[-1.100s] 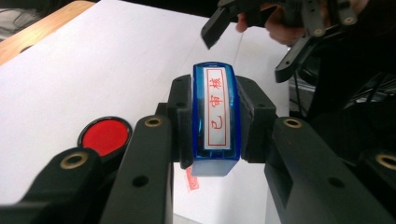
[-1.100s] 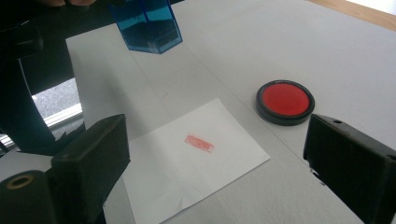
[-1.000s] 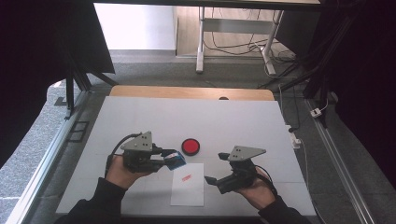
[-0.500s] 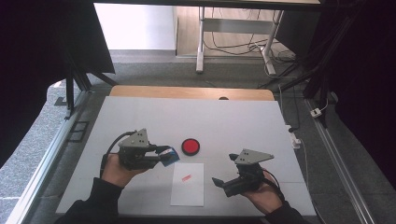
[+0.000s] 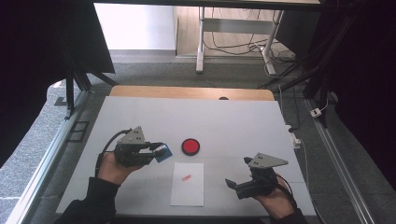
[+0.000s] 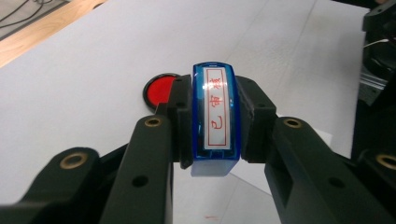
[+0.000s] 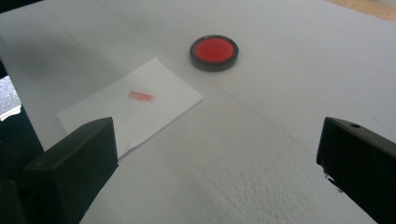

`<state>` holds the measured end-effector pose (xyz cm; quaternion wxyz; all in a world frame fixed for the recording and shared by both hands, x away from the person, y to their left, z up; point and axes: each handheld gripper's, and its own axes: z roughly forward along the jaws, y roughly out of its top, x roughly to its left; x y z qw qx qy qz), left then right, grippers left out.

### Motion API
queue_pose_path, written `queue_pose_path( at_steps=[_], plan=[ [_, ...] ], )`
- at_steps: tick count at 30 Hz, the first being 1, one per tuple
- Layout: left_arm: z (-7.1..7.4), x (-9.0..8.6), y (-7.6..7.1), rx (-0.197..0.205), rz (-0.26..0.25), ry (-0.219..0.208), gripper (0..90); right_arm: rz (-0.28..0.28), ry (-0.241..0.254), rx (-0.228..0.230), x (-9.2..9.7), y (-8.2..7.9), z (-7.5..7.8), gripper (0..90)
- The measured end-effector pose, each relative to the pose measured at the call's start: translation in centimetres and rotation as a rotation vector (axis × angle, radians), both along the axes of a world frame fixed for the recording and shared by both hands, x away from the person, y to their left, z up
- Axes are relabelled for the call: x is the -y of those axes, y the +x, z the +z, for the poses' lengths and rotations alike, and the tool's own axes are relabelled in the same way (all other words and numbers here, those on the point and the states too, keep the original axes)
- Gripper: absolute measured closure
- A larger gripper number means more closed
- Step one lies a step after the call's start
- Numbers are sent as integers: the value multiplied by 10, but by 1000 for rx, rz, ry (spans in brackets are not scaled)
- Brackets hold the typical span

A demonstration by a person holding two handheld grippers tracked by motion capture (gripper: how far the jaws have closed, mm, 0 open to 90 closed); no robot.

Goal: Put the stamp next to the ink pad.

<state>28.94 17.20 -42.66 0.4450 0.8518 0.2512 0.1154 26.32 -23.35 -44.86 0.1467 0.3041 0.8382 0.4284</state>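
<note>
A blue stamp point(image 6: 215, 116) with red characters on its white label sits upright between the jaws of my left gripper point(image 6: 215, 128), which is shut on it. In the high view that gripper point(image 5: 159, 150) hovers left of the round red ink pad point(image 5: 190, 146). A white paper sheet point(image 5: 187, 186) carrying a small red stamp mark point(image 5: 186, 177) lies below the pad. My right gripper point(image 5: 239, 171) is to the right of the sheet near the table's front edge. It is open, its jaws have just been opening, and nothing is between them point(image 7: 219, 154).
The white tabletop point(image 5: 233, 121) has a wooden strip along its far edge. A small dark spot point(image 5: 223, 98) sits at that far edge. Cables and a small white box point(image 5: 319, 112) lie on the floor to the right. Desk legs stand behind the table.
My right gripper has drawn away from the paper sheet to the right and slightly toward the front edge. The left gripper has held still with the stamp.
</note>
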Motion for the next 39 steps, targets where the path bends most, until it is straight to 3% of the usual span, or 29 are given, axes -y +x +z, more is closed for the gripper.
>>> queue_pose_path(
  at_steps=[9, 23, 32, 39],
  plan=[
    [-6, -9, 6, -10, 55, 22, 698, -62, -16, -18, 21, -5, -4, 0],
    [-23, -28, 19, -60, 182, 15, 697, -142, -4, -40, 43, -11, -6, 0],
    [-37, -36, 27, -84, 246, 20, 697, -149, -2, -46, 47, -12, -6, 0],
    [-50, -31, 33, -98, 268, 70, 698, -148, -5, -52, 46, -11, -7, 0]
  ],
)
